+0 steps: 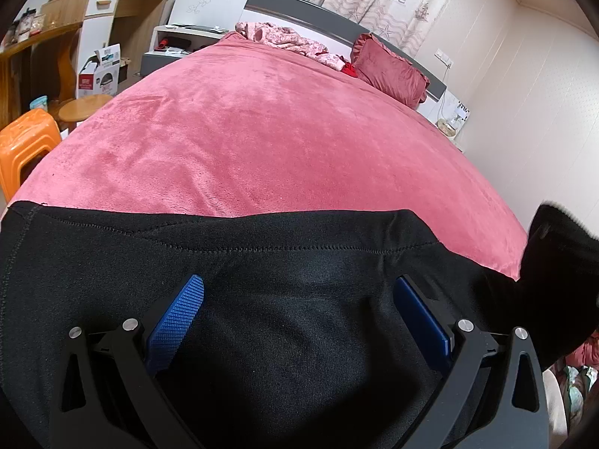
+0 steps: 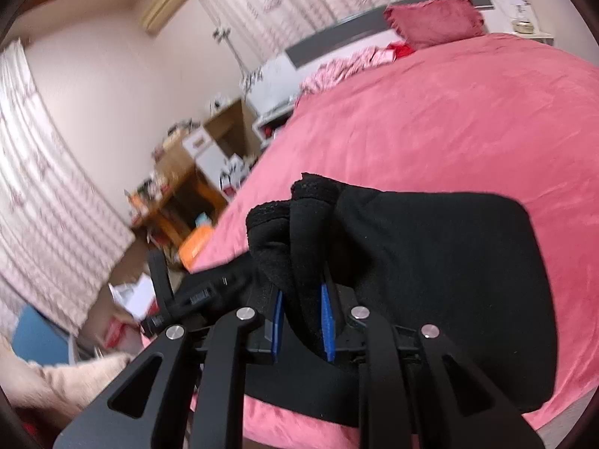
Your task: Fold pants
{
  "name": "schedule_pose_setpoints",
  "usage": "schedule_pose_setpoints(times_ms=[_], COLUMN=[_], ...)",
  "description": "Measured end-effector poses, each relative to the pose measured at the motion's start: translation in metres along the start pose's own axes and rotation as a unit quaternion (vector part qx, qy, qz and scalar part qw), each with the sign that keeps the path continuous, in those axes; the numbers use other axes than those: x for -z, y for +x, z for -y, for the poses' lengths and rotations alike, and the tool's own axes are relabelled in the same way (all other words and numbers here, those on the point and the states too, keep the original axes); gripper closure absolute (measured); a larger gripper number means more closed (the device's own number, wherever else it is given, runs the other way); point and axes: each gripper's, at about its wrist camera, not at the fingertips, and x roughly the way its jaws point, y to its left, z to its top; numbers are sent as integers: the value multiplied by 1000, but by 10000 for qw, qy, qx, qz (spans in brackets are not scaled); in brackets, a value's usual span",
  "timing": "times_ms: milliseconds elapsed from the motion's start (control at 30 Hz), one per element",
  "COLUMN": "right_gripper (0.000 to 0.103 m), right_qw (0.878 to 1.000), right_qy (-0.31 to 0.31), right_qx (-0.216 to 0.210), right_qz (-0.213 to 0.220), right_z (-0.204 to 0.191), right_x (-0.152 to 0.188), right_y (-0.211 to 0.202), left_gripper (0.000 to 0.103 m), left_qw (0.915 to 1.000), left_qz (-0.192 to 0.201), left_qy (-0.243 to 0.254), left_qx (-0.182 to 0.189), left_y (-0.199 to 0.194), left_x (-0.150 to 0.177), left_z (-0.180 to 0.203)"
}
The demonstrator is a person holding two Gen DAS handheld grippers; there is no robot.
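The black pants (image 1: 299, 280) lie at the near edge of a pink bed (image 1: 262, 131). My left gripper (image 1: 301, 305) rests over them, its blue pads (image 1: 183, 310) spread wide, open, with the cloth lying flat between them. In the right wrist view, my right gripper (image 2: 302, 318) is shut on a bunched end of the pants (image 2: 299, 232), which sticks up between the pads. The rest of the pants (image 2: 449, 262) lies as a flat dark panel beyond. A raised black flap of the pants (image 1: 554, 262) shows at the right of the left wrist view.
A red pillow (image 1: 389, 67) and crumpled patterned cloth (image 1: 292, 41) lie at the headboard. An orange stool (image 1: 26, 142), a round wooden stool (image 1: 84, 106) and a wooden desk (image 1: 56, 45) stand left of the bed. Clutter covers the floor (image 2: 127, 299).
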Motion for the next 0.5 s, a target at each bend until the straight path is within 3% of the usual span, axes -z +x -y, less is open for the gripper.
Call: schedule_pose_setpoints(times_ms=[200, 400, 500], right_gripper=[84, 78, 62], right_qw=[9976, 9926, 9835], right_qy=[-468, -821, -1002], right_qx=[191, 266, 367], right_qz=[-476, -856, -1462], right_z=[-23, -21, -19], right_x=[17, 45, 70], right_y=[39, 62, 81], left_gripper=[3, 3, 3], left_qw=[10000, 10000, 10000], left_qz=[1, 0, 1], left_qy=[-2, -3, -3], left_qx=[2, 2, 3], left_y=[0, 0, 0], left_x=[0, 0, 0], left_z=[0, 0, 0])
